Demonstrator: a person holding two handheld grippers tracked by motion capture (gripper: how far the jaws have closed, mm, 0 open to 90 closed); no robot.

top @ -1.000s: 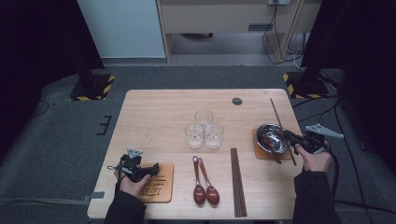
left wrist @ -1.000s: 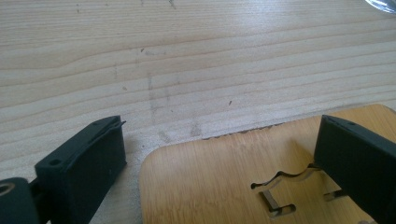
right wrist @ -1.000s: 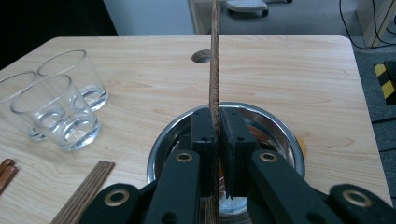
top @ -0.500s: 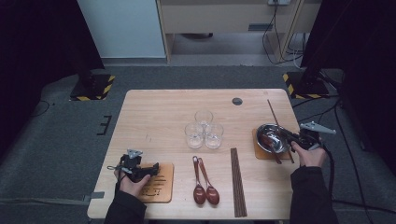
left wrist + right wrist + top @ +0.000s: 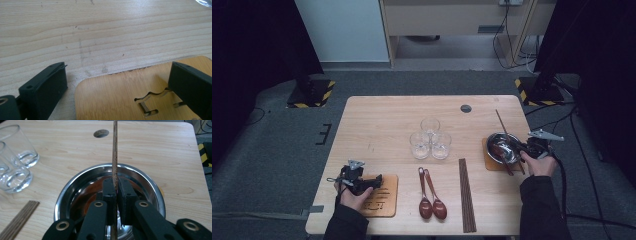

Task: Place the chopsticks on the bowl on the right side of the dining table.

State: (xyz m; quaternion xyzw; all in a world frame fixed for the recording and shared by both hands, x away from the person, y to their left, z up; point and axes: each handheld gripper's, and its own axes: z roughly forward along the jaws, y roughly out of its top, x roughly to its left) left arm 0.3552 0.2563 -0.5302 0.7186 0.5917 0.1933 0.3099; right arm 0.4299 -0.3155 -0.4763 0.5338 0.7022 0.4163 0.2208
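Note:
A steel bowl (image 5: pixel 500 148) (image 5: pixel 75 192) sits on a wooden coaster (image 5: pixel 490 161) at the table's right side. My right gripper (image 5: pixel 518 148) (image 5: pixel 115 185) hovers over the bowl, shut on a dark wooden chopstick (image 5: pixel 502 123) (image 5: pixel 115 152) that runs across the bowl toward the far edge. At the front left, my left gripper (image 5: pixel 374 181) (image 5: pixel 117 82) rests open at a slotted bamboo coaster (image 5: pixel 382 197) (image 5: pixel 117 100). One jaw lies on the bare table and the other over the coaster, and nothing is gripped.
Three clear glasses (image 5: pixel 430 139) (image 5: pixel 15 157) stand mid-table. Two brown spoons (image 5: pixel 430 197) and a bundle of chopsticks (image 5: pixel 467 195) (image 5: pixel 17 222) lie at the front. A round hole (image 5: pixel 466 108) (image 5: pixel 101 133) marks the far tabletop. Dark stands and cables flank the table.
My right gripper has sunk a little toward the bowl, still holding the chopstick. The left gripper has not moved.

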